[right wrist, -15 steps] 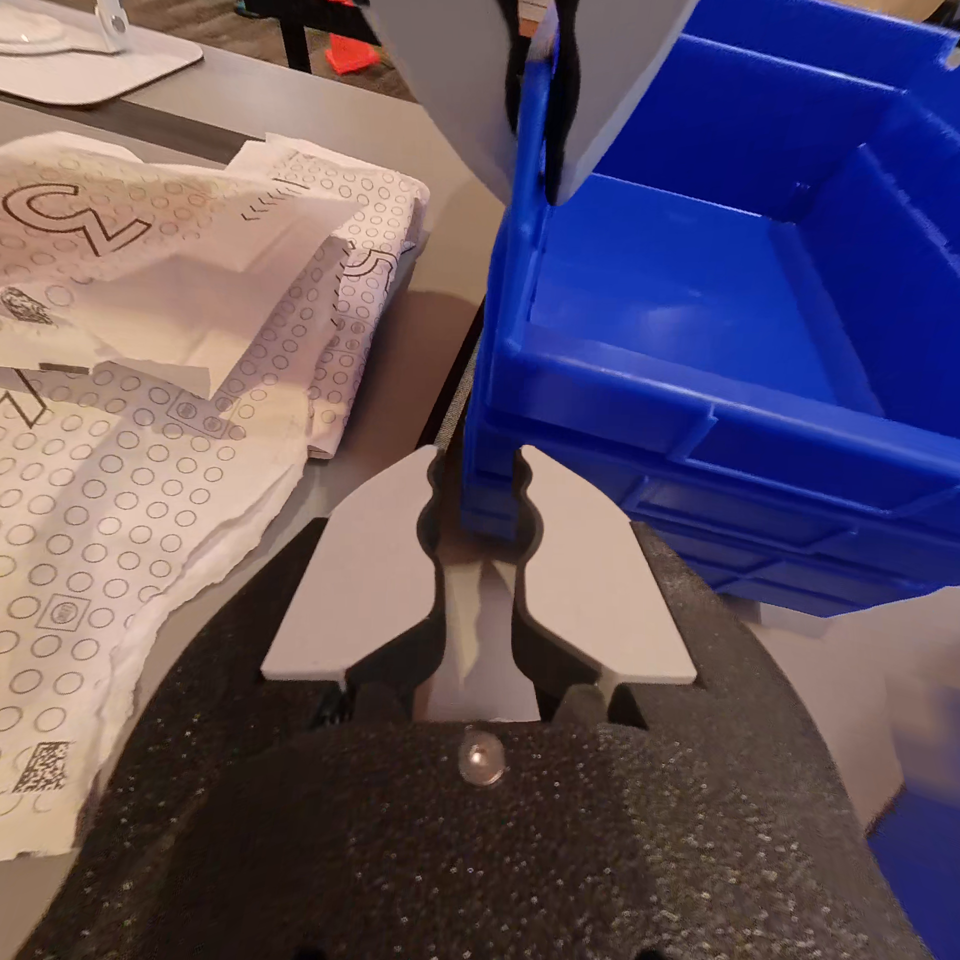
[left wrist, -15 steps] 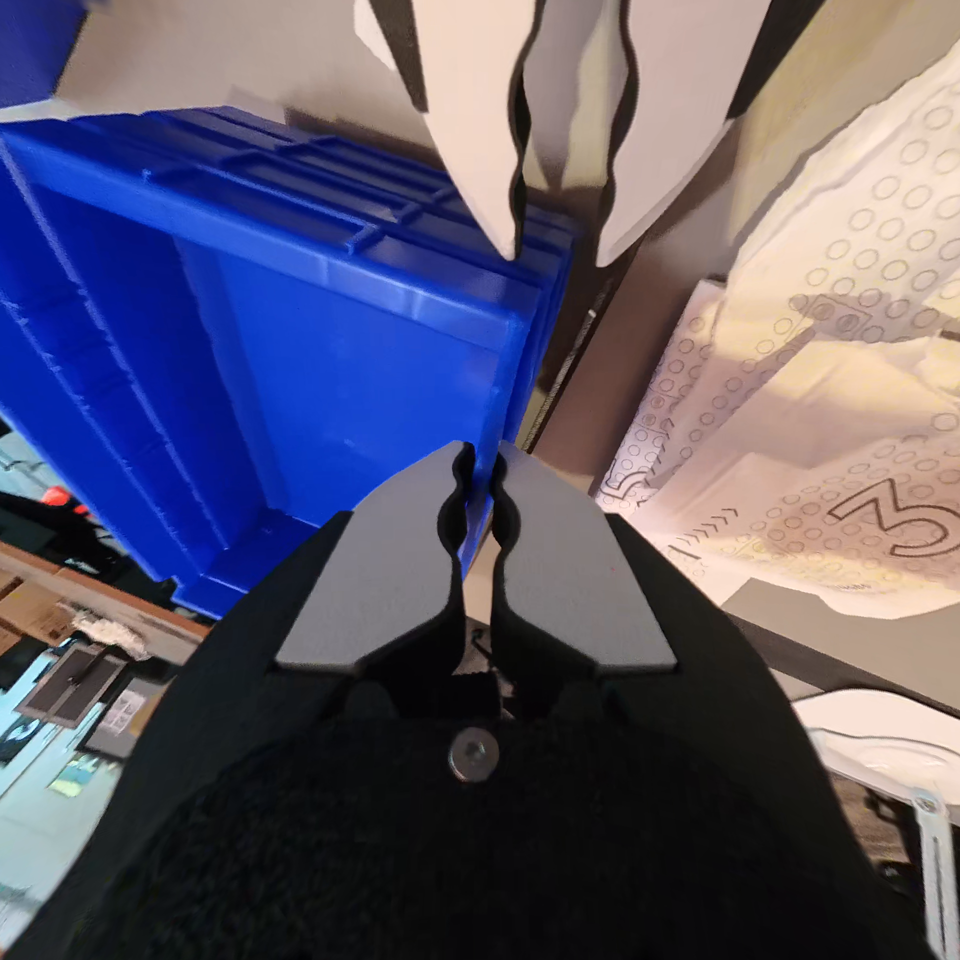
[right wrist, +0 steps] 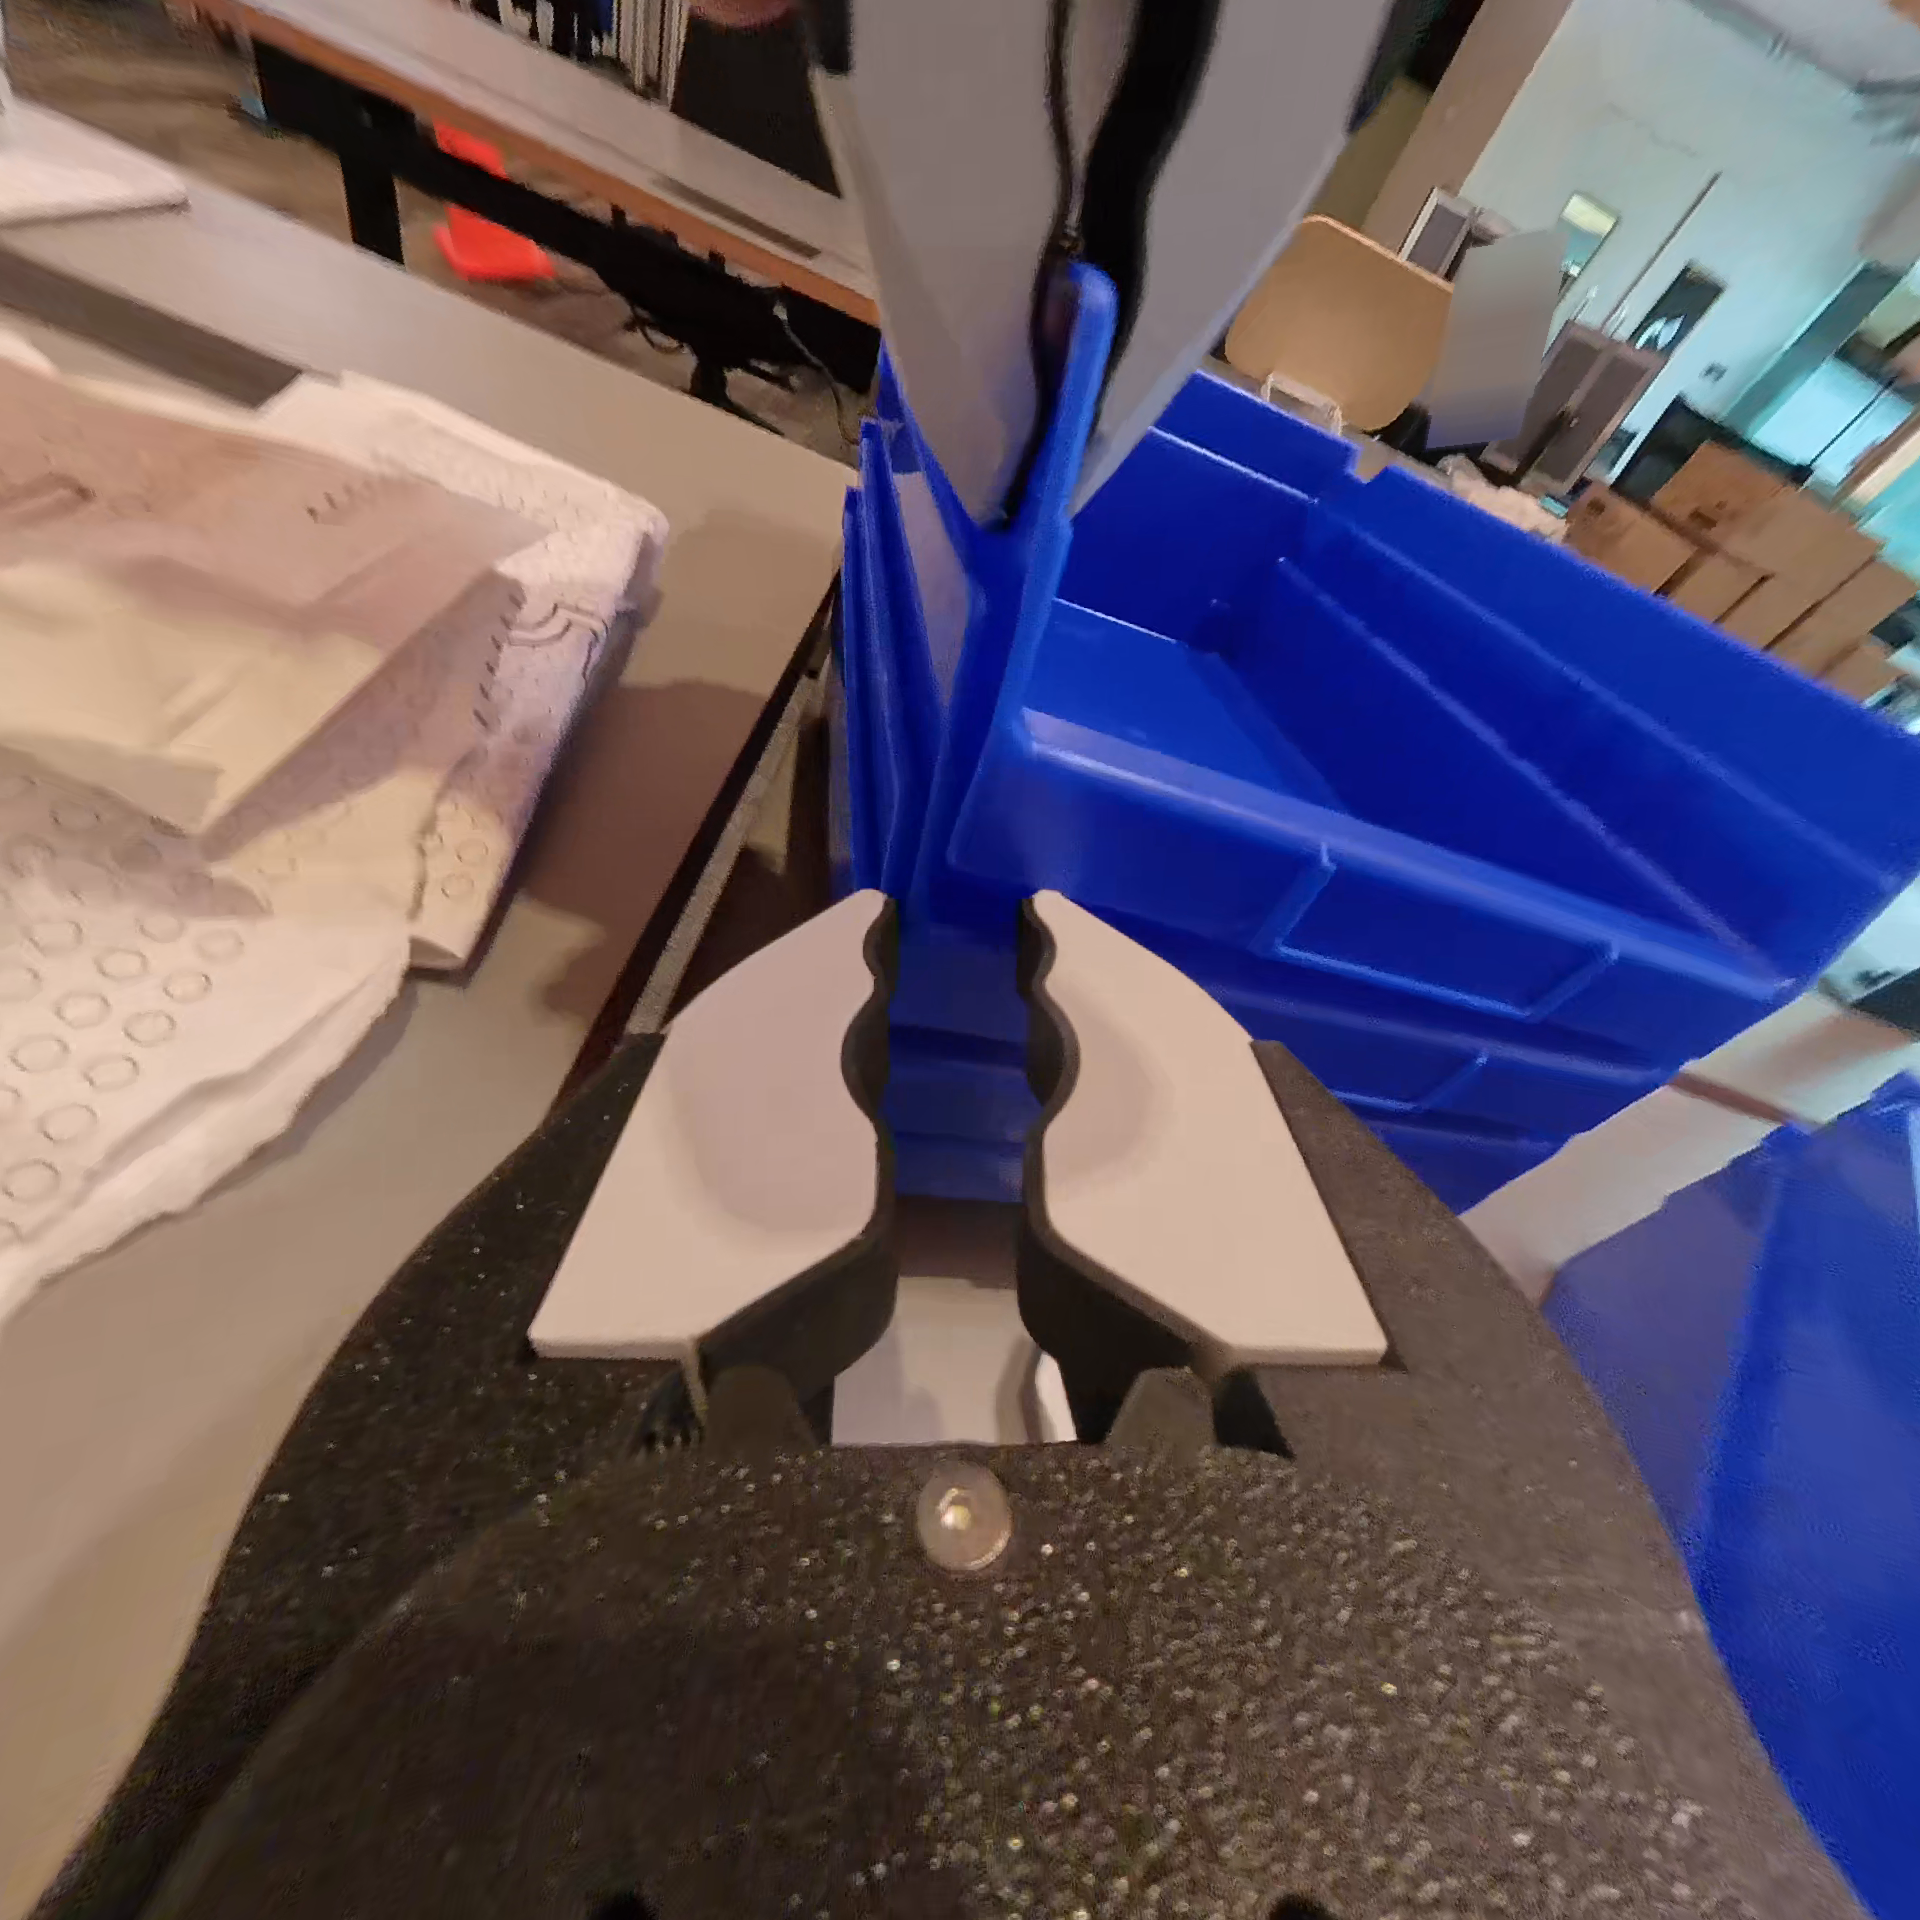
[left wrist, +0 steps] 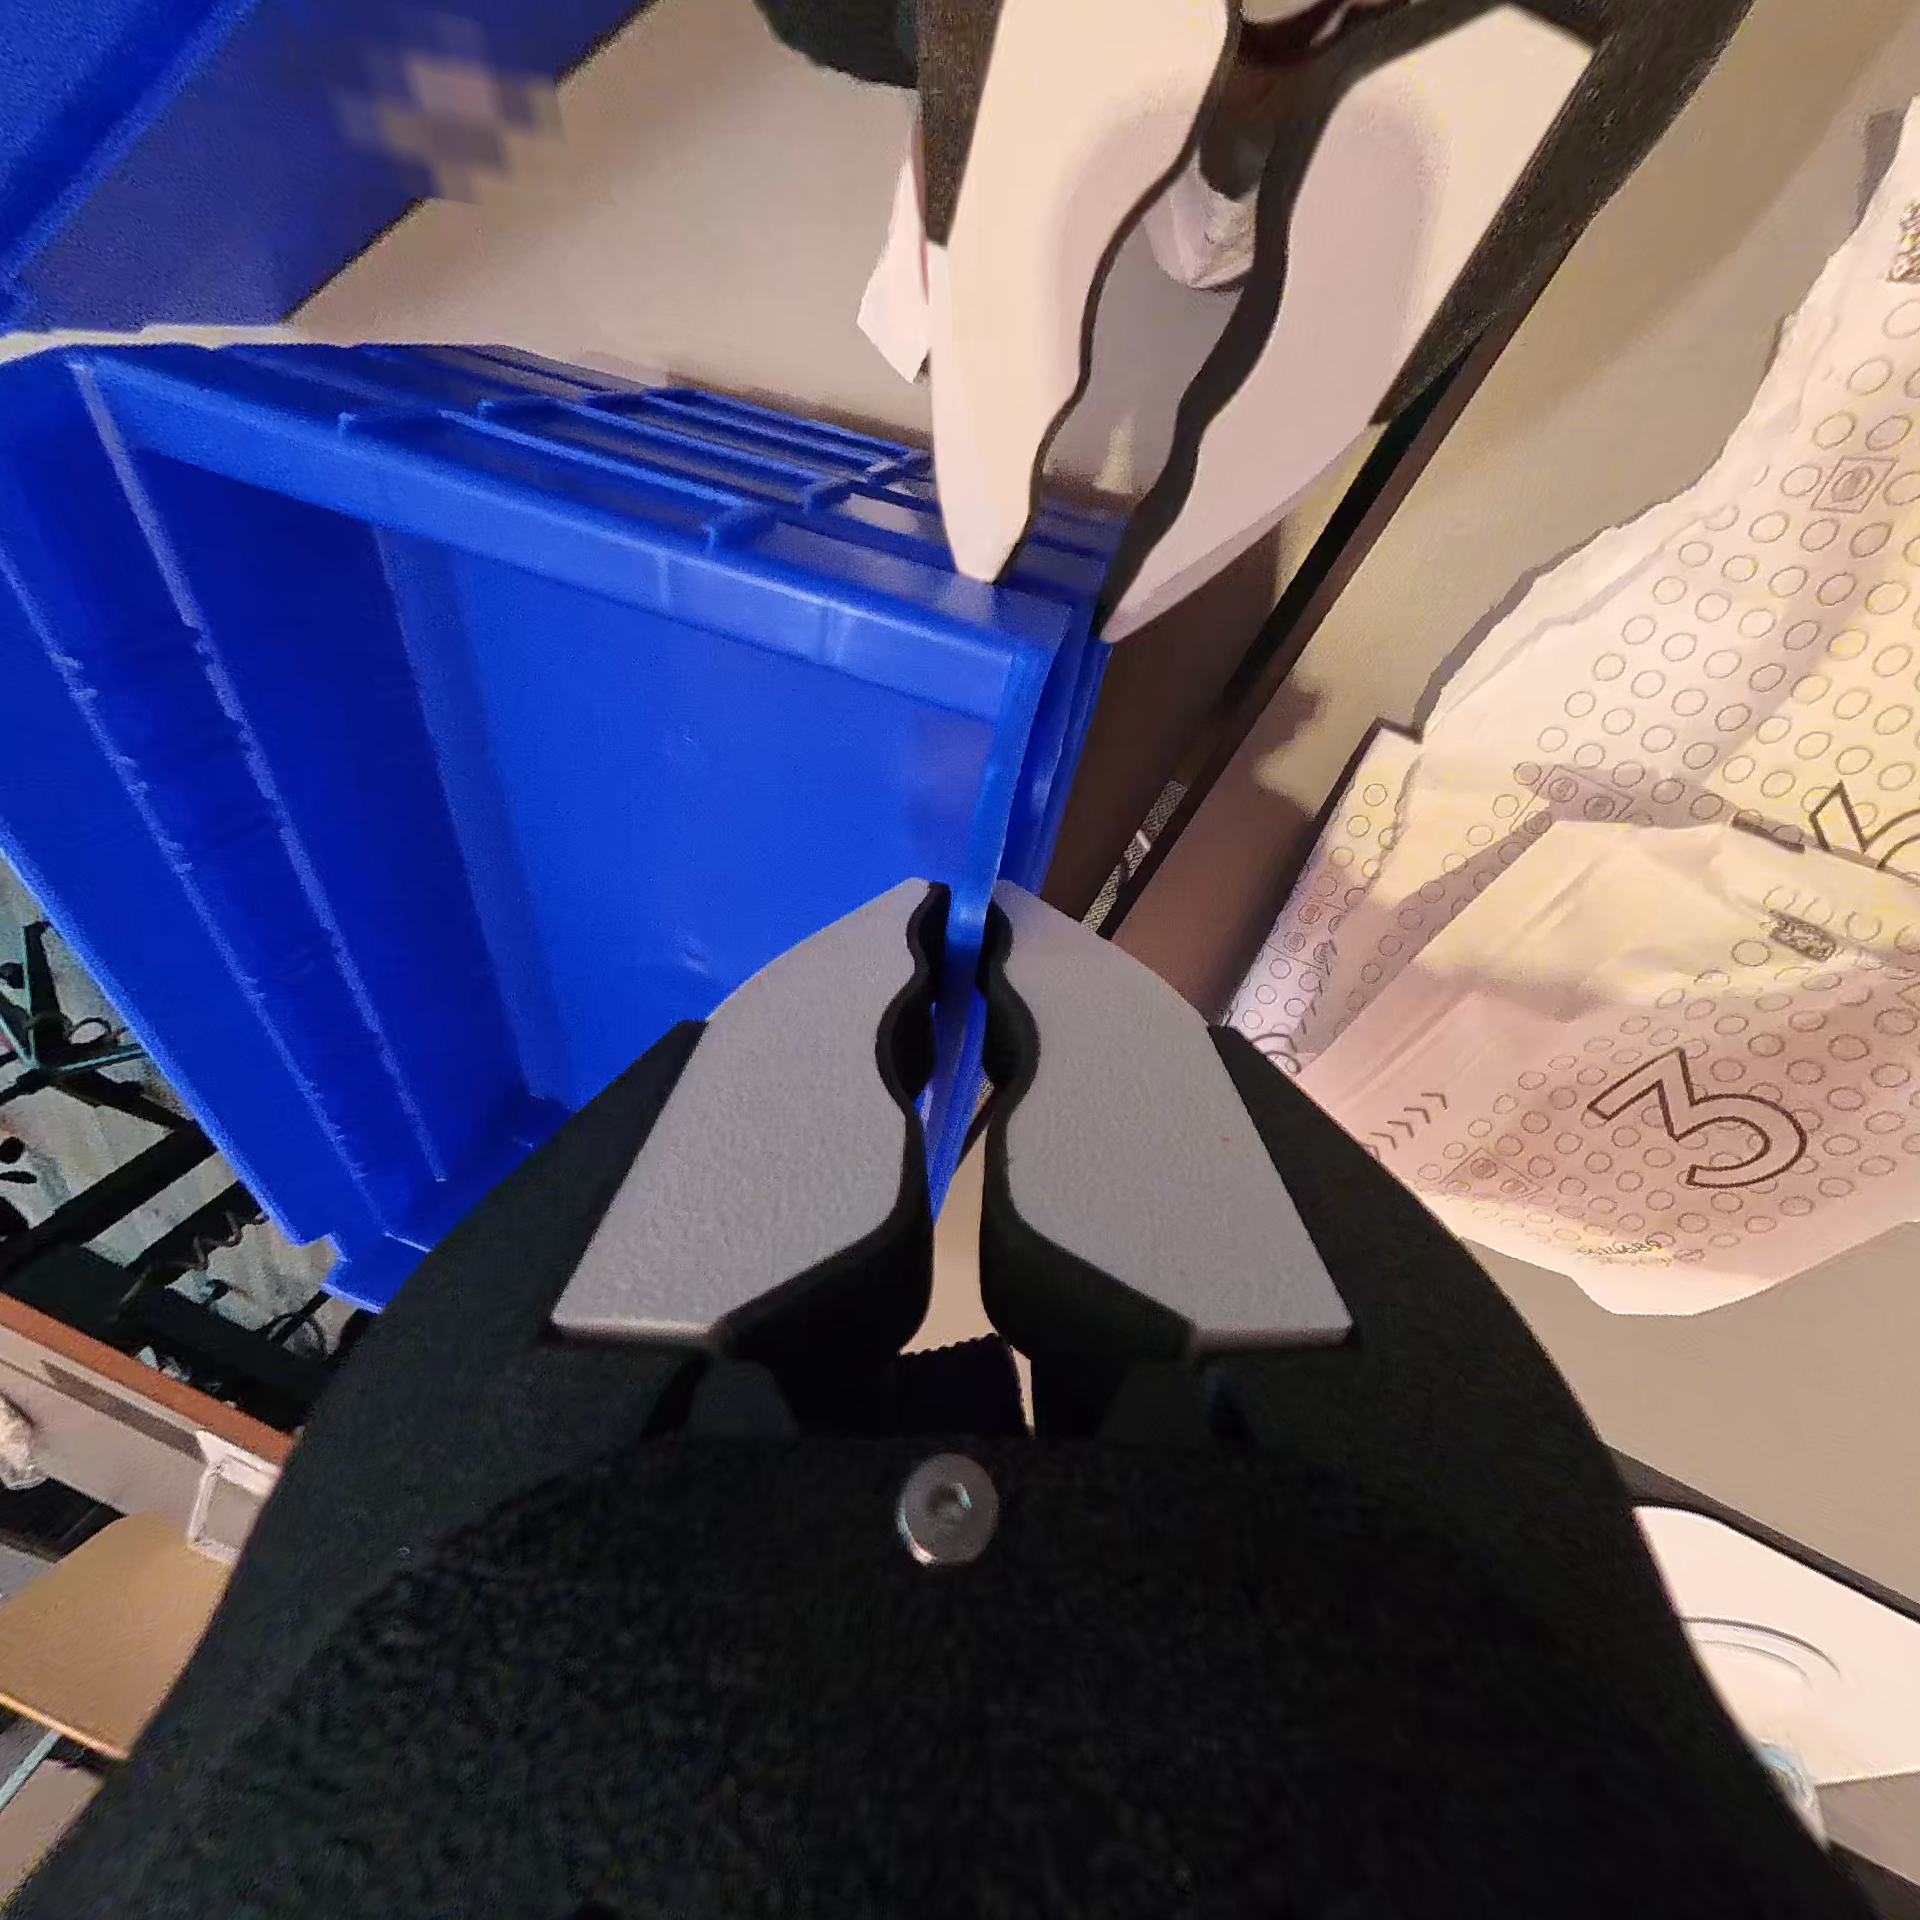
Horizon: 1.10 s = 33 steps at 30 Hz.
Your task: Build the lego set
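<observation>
Across the grey table (right wrist: 343, 1226) sits our biggest piece, the blue plastic bin (left wrist: 582, 790), open side up and tilted in both views, with more blue bins (right wrist: 1787, 1455) just beside it on the right. Left of it in our right wrist view, well apart, lies the crumpled white paper printed with circles (right wrist: 187, 894), spread flat on the tabletop.

Now to the bin's side wall, which is where everything hangs: that thin upright wall (right wrist: 1049, 582) runs lengthwise straight away from our right gripper (right wrist: 956, 935) toward our left gripper (left wrist: 966, 914), so we face each other along one edge. Our left gripper is clenched on the wall's rim, both dark pads pressed against the blue plastic, the edge sandwiched between the fingers (left wrist: 831, 1081). We see it from the far side too, clamped at the raised top corner.

Our right gripper is at the near corner, fingers parted round the thicker ribbed end of that wall. Blue plastic fills the gap between the fingers (right wrist: 748, 1091), though with the blur we'd only say they look to be bearing on it, not certainly squeezing.

Both grippers are at the bin, one at each end
</observation>
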Tool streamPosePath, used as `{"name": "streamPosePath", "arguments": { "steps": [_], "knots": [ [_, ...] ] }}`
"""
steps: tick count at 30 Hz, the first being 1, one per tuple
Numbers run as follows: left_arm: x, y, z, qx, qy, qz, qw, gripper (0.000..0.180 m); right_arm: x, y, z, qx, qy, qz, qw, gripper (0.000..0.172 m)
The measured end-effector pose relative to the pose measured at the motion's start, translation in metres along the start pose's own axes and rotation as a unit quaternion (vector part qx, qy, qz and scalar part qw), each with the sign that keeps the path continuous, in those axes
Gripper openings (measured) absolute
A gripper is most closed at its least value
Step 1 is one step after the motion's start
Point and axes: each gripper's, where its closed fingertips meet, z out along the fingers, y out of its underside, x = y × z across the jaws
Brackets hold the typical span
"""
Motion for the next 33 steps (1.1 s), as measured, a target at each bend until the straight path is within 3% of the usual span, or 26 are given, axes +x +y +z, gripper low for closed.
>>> {"name": "streamPosePath", "arguments": {
  "steps": [4, 8, 12, 19, 33],
  "knots": [
    [0.001, 0.000, 0.000, -0.010, -0.004, 0.002, 1.000, 0.004, -0.003, 0.001, -0.001, -0.002, 0.009, -0.097, 0.995, 0.020],
    [0.006, 0.004, 0.000, -0.020, 0.011, 0.004, 1.000, 0.004, -0.019, -0.002, 0.003, 0.002, 0.021, -0.242, 0.970, 0.011],
    [0.017, 0.016, 0.005, -0.046, 0.025, -0.001, 0.999, 0.005, -0.046, 0.011, 0.018, -0.055, -0.016, -0.292, 0.955, 0.029],
    [0.024, 0.023, 0.010, -0.048, 0.020, -0.011, 0.999, 0.005, -0.051, 0.017, 0.023, -0.098, -0.019, -0.265, 0.959, 0.029],
    [0.024, 0.028, 0.007, -0.012, 0.045, -0.034, 0.998, 0.006, -0.056, 0.019, 0.028, -0.111, -0.004, -0.277, 0.954, 0.036]
  ]
}}
